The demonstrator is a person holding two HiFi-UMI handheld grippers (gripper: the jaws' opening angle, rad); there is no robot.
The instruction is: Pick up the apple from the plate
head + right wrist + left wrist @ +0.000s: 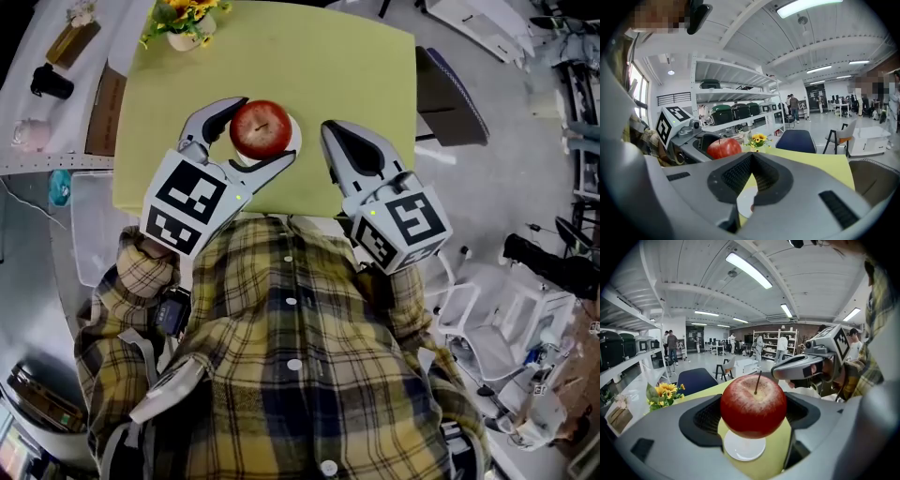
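Our left gripper (264,129) sits at the upper centre of the head view. Its jaws are spread to the width of the red apple (261,120) and pinch it from both sides. In the left gripper view the apple fills the gap between the black pads (704,418), stem up. The white plate (743,452) lies directly beneath it on the yellow-green counter (309,56); we cannot tell whether the apple touches the plate. Our right gripper (332,131) hangs just right of the plate, its jaws pressed together at the tips with nothing between them. A pot of yellow flowers (186,19) stands near the counter's upper left corner, well apart from the apple.
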